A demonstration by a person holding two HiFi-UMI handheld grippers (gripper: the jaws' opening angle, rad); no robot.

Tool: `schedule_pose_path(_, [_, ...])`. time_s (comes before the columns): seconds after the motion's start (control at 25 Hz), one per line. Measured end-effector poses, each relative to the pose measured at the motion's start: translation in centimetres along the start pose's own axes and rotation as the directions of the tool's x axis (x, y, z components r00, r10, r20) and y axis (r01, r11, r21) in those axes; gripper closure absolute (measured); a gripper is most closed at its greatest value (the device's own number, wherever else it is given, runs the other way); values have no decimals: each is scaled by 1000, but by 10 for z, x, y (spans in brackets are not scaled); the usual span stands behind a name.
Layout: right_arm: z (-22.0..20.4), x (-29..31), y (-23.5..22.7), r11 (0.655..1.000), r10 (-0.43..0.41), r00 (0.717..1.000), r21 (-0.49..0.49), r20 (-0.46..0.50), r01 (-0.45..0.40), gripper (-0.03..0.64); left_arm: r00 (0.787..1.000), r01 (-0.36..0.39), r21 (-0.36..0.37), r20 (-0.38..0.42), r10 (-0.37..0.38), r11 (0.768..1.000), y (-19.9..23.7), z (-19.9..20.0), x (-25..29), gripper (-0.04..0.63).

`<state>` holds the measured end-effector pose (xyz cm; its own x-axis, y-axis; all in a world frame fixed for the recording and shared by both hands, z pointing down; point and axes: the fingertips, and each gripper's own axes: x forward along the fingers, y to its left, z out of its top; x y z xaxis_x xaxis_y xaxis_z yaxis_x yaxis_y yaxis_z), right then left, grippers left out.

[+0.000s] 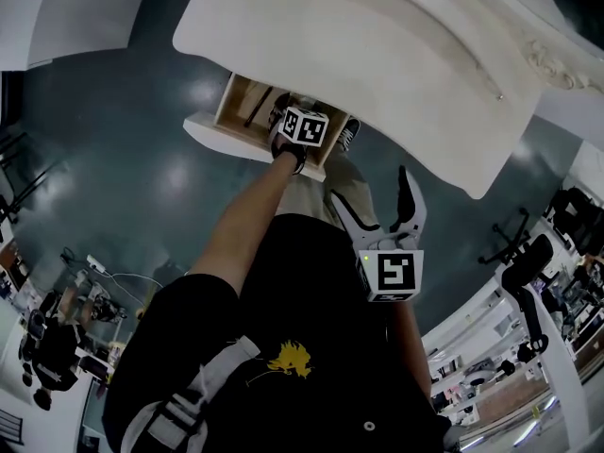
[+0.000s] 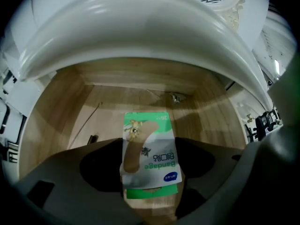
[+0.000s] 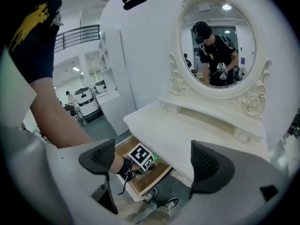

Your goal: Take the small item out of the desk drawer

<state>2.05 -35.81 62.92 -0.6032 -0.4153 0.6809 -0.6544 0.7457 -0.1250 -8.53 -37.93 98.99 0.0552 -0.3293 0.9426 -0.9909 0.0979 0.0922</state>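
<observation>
Right gripper point(image 3: 153, 159) jaws wide apart, empty; left gripper point(image 2: 150, 143) clamped on bandage box point(image 2: 150, 165) inside drawer point(image 2: 56, 116).

A green-and-white bandage packet point(image 2: 151, 156), print upside down, lies face-up in the open wooden drawer point(image 2: 56, 121).
</observation>
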Motion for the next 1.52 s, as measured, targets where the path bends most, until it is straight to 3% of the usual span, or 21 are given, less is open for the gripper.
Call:
schedule_pose_path(0.12, [2,-3,8,1000,0,1000,0,9,0,100,996,79,-68,-27,-81,995,-5,-13,-19,242])
schedule_pose_path(0.24, [15,-11,22,1000,1,1000,-11,31,-1,103,983,186,-106,8,-186,977,-13,-5,-54,242])
schedule_pose_path(0.48, [13,-20,45,999,-20,996,-23,85,22,104,958,271,-57,107,-264,961,-14,-4,-108,241])
schedule_pose_path(0.64, [15,-52,60,996,-56,989,-58,133,64,104,923,324,26,209,-322,946,-16,3,-176,241])
schedule_pose_path(0.88, [16,-98,56,988,-140,956,-22,256,151,106,835,344,113,417,-359,932,-17,18,-285,241])
schedule_pose_path(1.12, [18,-174,55,974,-220,895,43,387,221,114,717,276,212,604,-348,937,-35,20,-417,239])
schedule_pose_path(1.32, [9,-222,66,965,-262,841,116,473,236,120,632,176,354,675,-381,919,-59,3,-492,239])
schedule_pose_path(1.52, [-13,-251,86,956,-280,806,227,521,186,138,564,112,403,727,-392,909,-73,-23,-548,239])
